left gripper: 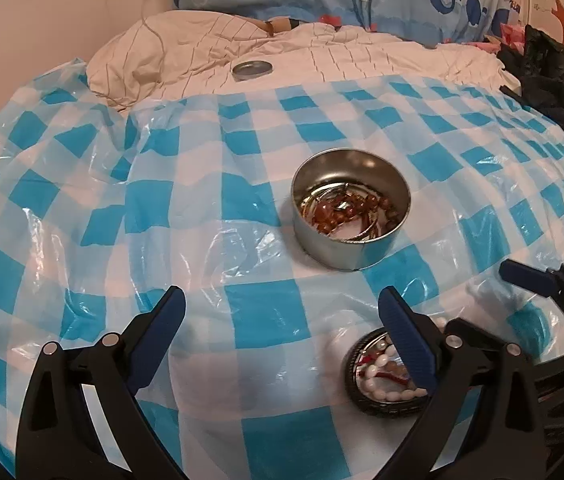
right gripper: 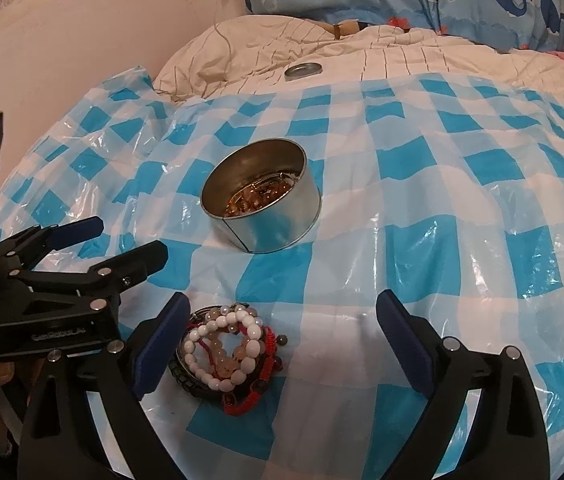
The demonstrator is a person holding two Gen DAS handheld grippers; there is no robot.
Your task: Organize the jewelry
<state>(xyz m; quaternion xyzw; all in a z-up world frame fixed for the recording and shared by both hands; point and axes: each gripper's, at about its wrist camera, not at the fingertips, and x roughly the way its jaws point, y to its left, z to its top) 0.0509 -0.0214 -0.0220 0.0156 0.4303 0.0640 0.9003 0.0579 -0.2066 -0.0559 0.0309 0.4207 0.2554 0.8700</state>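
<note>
bracelets (right gripper: 226, 354) heaped on lid; both hand-held grippers wide, empty; left's embossed label unreadable.

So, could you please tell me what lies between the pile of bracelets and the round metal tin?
Nothing but bare checked plastic sheet. The right wrist view shows the stretch from the pile of bracelets up to the round metal tin with no object on it.
</note>
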